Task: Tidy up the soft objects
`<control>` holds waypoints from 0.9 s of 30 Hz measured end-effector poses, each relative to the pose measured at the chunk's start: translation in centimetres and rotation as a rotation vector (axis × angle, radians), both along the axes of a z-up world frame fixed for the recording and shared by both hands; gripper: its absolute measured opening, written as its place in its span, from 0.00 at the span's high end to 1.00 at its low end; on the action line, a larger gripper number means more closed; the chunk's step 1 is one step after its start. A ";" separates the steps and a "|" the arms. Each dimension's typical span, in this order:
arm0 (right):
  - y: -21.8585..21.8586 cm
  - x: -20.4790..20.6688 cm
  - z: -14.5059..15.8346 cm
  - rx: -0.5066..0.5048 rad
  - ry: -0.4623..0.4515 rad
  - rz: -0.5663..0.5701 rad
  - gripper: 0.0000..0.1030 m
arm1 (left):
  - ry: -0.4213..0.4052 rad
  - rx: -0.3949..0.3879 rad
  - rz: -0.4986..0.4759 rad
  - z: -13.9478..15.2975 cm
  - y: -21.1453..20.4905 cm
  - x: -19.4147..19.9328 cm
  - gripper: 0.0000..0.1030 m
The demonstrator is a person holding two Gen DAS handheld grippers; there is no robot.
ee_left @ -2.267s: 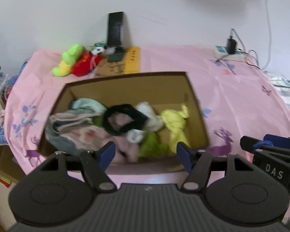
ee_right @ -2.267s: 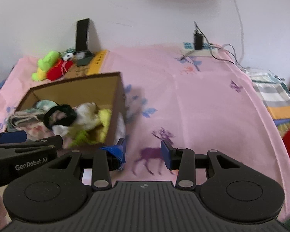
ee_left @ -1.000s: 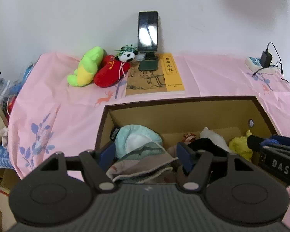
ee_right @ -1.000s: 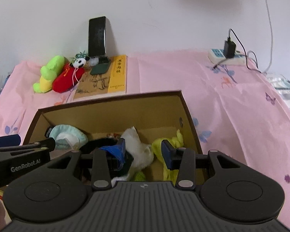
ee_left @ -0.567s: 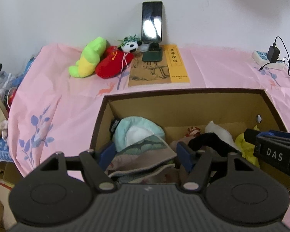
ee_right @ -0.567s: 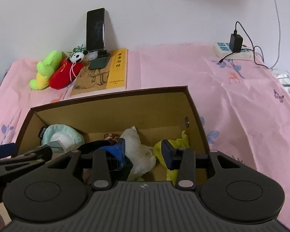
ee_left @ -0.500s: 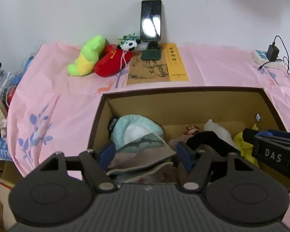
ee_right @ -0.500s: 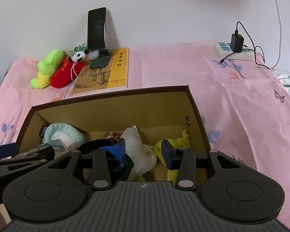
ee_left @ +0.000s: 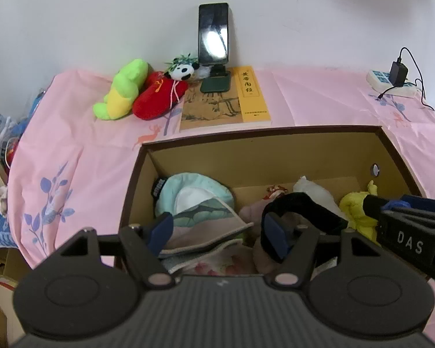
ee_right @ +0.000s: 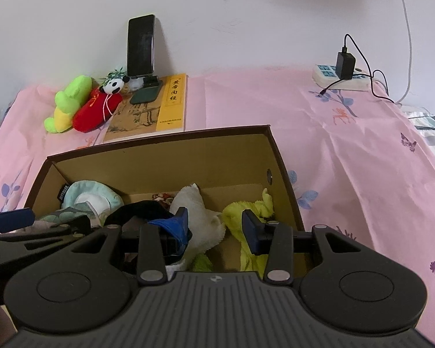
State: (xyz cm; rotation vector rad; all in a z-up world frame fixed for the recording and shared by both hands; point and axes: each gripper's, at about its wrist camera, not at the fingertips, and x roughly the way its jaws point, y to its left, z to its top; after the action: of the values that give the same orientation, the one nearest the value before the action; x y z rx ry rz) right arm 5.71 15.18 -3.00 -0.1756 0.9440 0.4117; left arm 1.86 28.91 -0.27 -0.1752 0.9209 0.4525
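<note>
Left gripper (ee_left: 220,229) was held over the near edge of the cardboard box (ee_left: 275,139), jaws spread wide with nothing pinched; folded cloths (ee_left: 206,232) lay below. Right gripper (ee_right: 216,226) was held beside it, jaws parted and empty, above a white cloth (ee_right: 197,217) and a yellow-green cloth (ee_right: 246,208). A black band (ee_left: 304,206) and a teal cap (ee_left: 194,188) were noted inside the box. Beyond the box, on the pink sheet (ee_right: 333,133), a book (ee_left: 226,101), a green plush (ee_left: 121,92), a red plush (ee_left: 159,95) and a propped phone (ee_left: 213,33) were recorded.
</note>
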 end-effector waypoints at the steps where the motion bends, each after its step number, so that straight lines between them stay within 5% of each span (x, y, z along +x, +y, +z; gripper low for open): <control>1: -0.1 -0.1 0.0 0.001 0.000 0.000 0.76 | 0.000 0.000 -0.002 0.0 0.0 0.0 0.34; 27: -0.4 -2.0 0.8 -0.020 -0.024 0.007 0.76 | -0.003 -0.028 -0.011 0.5 -0.6 -1.8 0.34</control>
State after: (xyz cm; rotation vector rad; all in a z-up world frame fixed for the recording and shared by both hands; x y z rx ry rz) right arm 3.74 14.79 -2.20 -0.2010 0.9243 0.4057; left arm 0.11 28.30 0.22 -0.1963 0.9248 0.4291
